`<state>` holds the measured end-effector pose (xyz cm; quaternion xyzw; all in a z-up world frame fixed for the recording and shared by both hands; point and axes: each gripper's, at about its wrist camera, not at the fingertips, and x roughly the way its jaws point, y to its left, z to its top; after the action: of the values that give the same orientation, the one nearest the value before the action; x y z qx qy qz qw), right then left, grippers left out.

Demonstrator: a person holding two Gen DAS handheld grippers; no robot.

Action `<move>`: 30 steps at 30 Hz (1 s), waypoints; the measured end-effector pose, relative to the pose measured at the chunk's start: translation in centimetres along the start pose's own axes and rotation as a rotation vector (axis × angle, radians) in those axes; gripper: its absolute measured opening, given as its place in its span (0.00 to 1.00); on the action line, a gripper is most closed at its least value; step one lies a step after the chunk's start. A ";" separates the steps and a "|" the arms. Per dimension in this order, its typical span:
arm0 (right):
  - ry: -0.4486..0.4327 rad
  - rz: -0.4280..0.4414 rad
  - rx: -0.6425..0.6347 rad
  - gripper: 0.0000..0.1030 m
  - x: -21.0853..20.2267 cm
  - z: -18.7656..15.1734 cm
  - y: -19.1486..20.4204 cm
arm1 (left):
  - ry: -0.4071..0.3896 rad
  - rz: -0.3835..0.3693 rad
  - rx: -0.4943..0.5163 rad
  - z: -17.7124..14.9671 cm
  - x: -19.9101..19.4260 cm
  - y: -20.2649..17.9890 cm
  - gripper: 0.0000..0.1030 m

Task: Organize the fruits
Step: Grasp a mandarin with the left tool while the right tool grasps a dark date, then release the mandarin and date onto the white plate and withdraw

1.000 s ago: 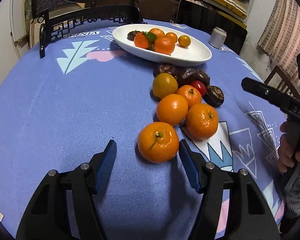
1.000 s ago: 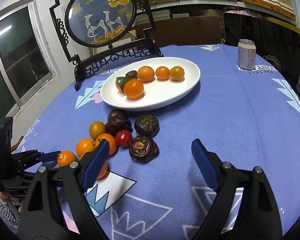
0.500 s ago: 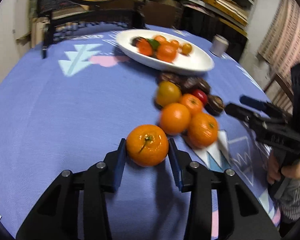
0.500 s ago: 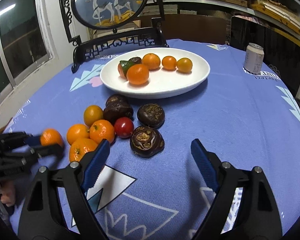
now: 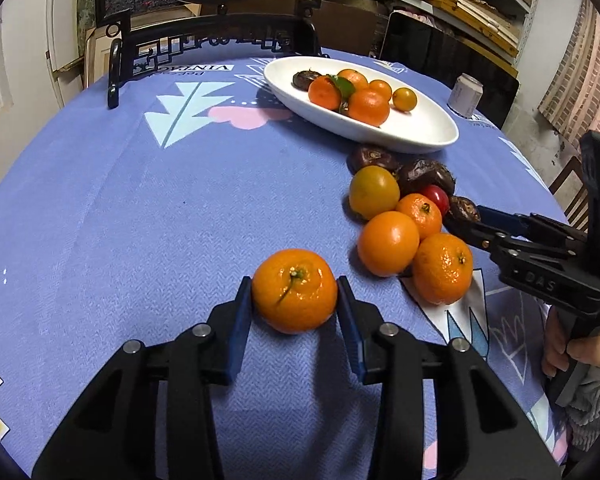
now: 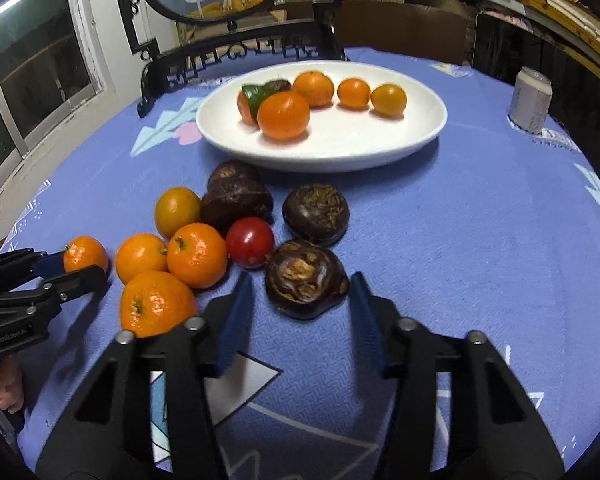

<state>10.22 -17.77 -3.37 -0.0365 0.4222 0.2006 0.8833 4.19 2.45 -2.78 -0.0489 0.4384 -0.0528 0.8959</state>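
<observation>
Closing over the last second, the left gripper [image 5: 295, 304] now has its jaws clamped on a mandarin [image 5: 294, 290], pulled clear of the pile [image 5: 404, 224] that sits at 2 o'clock. Right gripper [image 6: 302, 300] has advanced; its jaws stand apart, straddling a dark fruit [image 6: 305, 283] without visibly touching it (not yet a grasp). Beyond, at 12 o'clock in the right view, the plate [image 6: 412, 136] already carries several fruits. One fruit is secured, so I judge the carry to the plate comes next, with the pile still to go.
</observation>
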 end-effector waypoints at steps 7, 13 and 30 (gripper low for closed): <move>-0.019 0.006 0.018 0.44 -0.5 -0.1 -0.3 | -0.005 0.002 0.000 0.2 0.0 0.0 0.40; -0.067 -0.004 0.040 0.44 -2.2 -0.5 -1.1 | -0.072 0.038 0.010 2.0 -1.4 -0.1 0.40; -0.247 -0.049 0.105 0.43 -6.5 5.2 -4.9 | -0.179 0.033 0.111 11.4 0.5 -6.7 0.40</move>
<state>12.28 -23.12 4.36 0.0241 0.3192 0.1595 0.9339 13.15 -3.78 4.73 0.0033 0.3537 -0.0575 0.9336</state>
